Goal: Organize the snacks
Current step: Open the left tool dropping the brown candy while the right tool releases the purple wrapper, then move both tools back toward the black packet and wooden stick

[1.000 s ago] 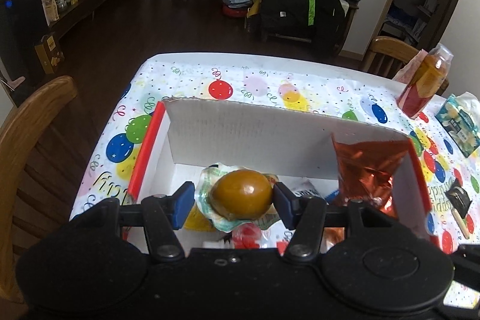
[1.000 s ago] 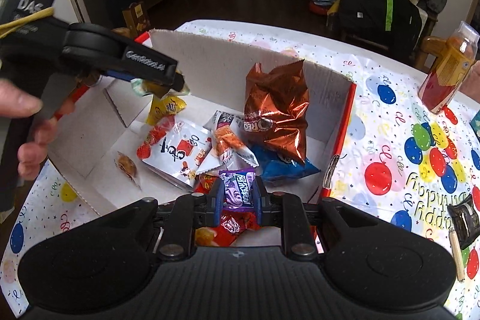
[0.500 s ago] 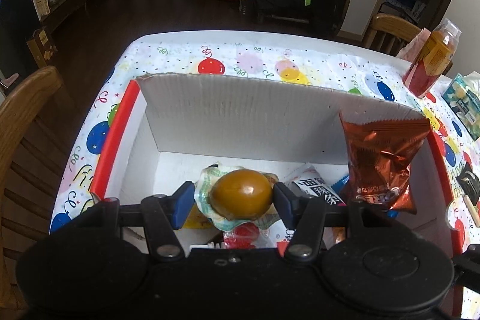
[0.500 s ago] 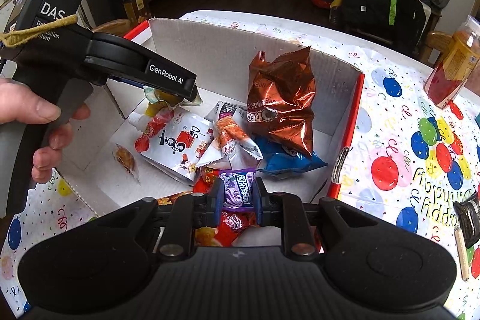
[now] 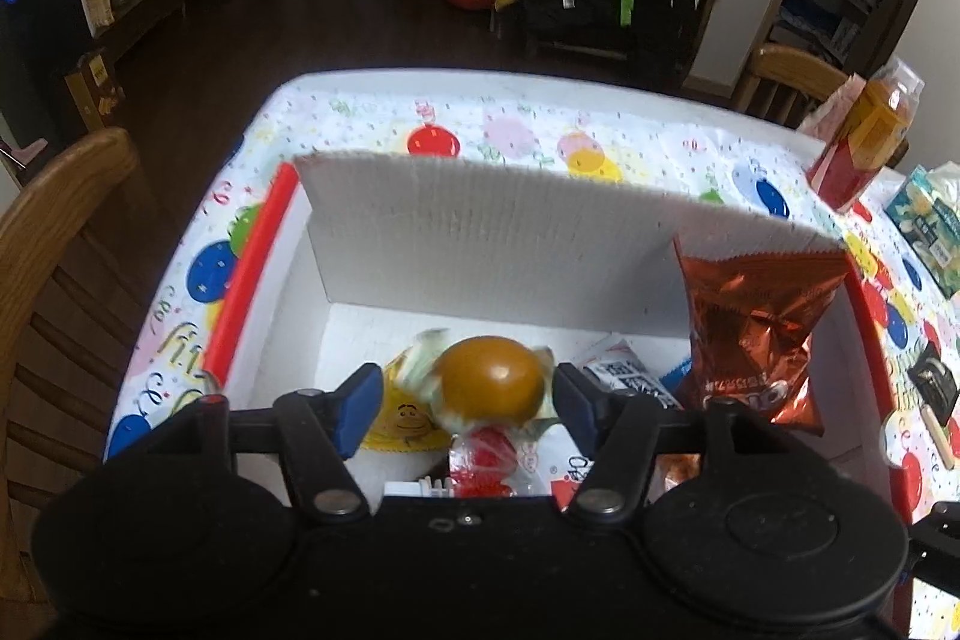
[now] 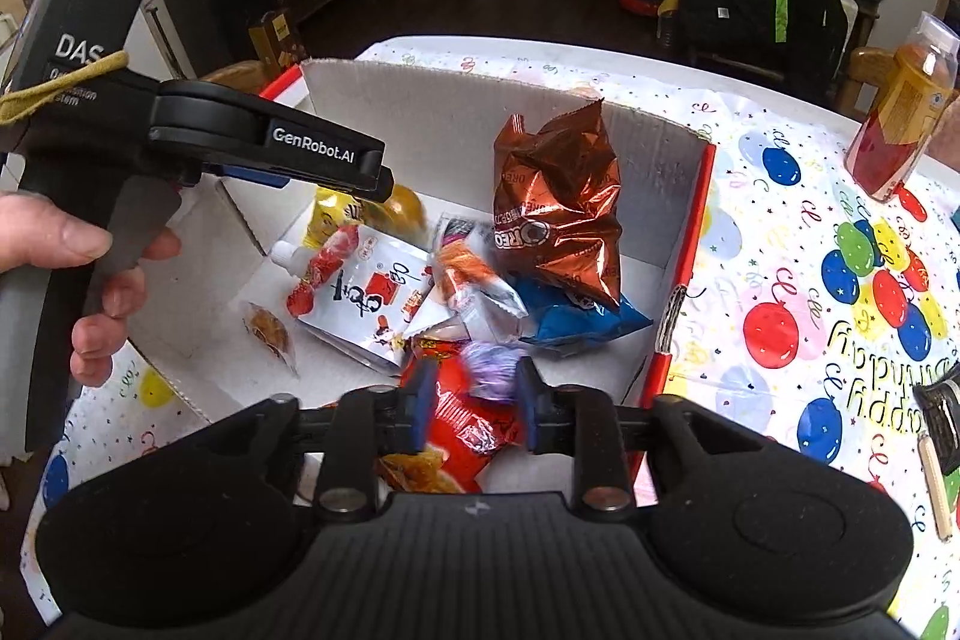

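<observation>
Both claws hover over the open cardboard box (image 6: pixel 654 172), which sits on the tabletop (image 6: pixel 810 232) near its far left corner. The left claw (image 5: pixel 468 400) is spread, its vacuum-packed braised egg (image 5: pixel 489 382) blurred between the fingers, apparently dropping. The right claw (image 6: pixel 474 397) is likewise spread around a blurred purple candy packet (image 6: pixel 492 367). The upright Oreo bag (image 6: pixel 558 202) crowds the box's right wall; bare floor remains along the left.
</observation>
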Motion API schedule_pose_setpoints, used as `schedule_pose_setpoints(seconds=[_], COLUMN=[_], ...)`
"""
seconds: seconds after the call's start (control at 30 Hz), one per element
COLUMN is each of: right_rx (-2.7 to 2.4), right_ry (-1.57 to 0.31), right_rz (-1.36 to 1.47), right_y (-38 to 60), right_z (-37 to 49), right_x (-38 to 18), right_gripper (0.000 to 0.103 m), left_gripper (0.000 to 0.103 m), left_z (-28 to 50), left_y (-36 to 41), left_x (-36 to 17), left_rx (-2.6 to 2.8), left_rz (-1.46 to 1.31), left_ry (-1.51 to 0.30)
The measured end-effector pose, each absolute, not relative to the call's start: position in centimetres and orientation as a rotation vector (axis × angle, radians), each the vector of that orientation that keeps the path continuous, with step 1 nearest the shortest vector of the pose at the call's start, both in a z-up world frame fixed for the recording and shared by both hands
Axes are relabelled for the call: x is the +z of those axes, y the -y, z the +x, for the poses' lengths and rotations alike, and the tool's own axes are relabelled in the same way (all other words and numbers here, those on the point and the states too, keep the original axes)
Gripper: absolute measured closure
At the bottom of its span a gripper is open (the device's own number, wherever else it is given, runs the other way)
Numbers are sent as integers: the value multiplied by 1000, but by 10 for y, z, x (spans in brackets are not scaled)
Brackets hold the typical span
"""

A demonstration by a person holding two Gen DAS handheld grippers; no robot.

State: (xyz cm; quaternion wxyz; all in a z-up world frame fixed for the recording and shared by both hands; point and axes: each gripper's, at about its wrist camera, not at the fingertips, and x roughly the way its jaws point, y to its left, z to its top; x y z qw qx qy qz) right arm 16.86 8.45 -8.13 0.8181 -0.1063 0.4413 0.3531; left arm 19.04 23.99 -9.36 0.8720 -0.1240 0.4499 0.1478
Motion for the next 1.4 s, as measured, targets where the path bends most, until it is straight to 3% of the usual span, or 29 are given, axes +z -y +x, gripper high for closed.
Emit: schedule_pose_setpoints(seconds=[0.2, 0.27, 0.33, 0.6, 0.67, 0.83, 0.93, 1.4], right_rx=[778, 787, 794, 820, 820, 818, 809, 720], right_ry=[-911, -891, -860, -829, -817, -794, -776, -736], right_rz=[-206, -193, -184, -149, -138, -96, -67, 15], right_y=[-78, -74, -69, -51, -45, -22, -5, 90], right_z=[161, 157, 151, 140, 137, 132, 131, 140], right_x=[-68, -62, -55, -36, -31, -21, -15, -11], right_gripper=[71, 51, 44, 43, 36, 34, 26, 14], left_gripper=[29, 28, 27, 23, 21, 19, 18, 7], left_z=[181, 176, 172, 150, 144, 130, 122, 109], left_y=[-236, -235, -234, -225, -221, -207, -199, -117], left_x=[-82, -78, -75, -55, -50, -36, -28, -9], left_rx=[302, 302, 298, 293, 285, 274, 266, 199], left_rz=[-258, -258, -260, -253, -247, -219, -223, -122], left_ry=[-913, -905, -898, -858, -843, -808, -791, -744])
